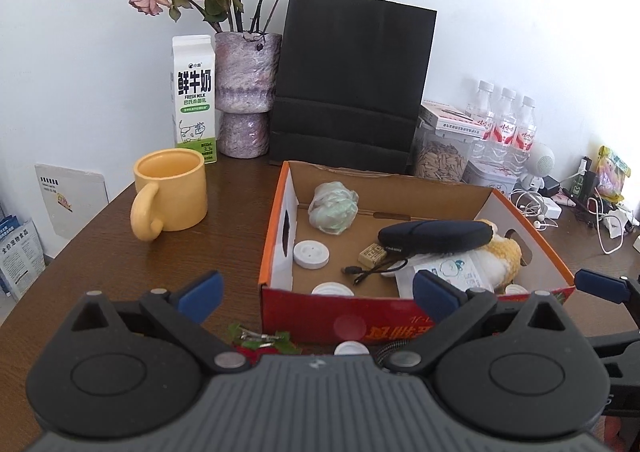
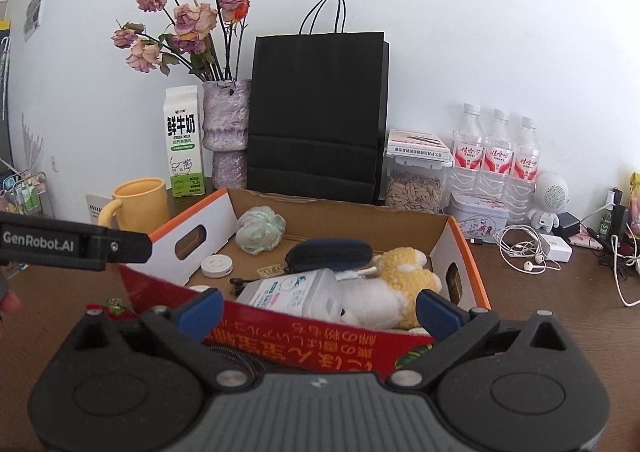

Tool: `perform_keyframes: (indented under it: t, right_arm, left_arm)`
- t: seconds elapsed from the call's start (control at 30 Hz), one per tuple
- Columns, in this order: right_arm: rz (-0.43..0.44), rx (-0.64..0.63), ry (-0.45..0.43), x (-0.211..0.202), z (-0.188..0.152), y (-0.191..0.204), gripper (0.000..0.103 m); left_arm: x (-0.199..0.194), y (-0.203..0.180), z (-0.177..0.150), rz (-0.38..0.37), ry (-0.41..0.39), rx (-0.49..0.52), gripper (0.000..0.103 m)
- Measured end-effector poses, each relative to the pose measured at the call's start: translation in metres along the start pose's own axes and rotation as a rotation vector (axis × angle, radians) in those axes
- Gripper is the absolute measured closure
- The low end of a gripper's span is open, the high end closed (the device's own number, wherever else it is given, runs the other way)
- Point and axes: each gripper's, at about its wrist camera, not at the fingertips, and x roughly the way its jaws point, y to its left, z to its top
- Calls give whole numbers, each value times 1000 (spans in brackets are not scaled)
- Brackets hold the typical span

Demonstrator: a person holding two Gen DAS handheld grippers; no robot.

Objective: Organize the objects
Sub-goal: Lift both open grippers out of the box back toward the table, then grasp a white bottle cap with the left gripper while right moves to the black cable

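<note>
With both jaws held wide and empty, the soft, light plush toy [image 2: 400, 284] lying in the cardboard box [image 2: 304, 340] on the counter is best gripped across its squashy middle.

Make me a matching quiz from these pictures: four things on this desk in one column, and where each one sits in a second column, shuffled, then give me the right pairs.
Things:
1. yellow mug
2. dark pouch
3. milk carton
4. water bottles

Places:
A. inside the cardboard box
B. against the wall, right of the black paper bag
C. on the bare table, left of the box
D. right beside the vase of dried roses

Pairs: 1-C, 2-A, 3-D, 4-B
</note>
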Motion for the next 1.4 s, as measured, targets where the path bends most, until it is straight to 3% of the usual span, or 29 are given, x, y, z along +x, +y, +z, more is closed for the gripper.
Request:
perform_keyframes:
  t: [0.7, 1.4]
  right_arm:
    - [2, -9, 116, -54, -70, 2, 0]
    - [30, -15, 150, -26, -75, 12, 0]
  left_arm:
    - [-49, 19, -68, 52, 96, 12, 0]
    - [-32, 32, -77, 98, 154, 3, 0]
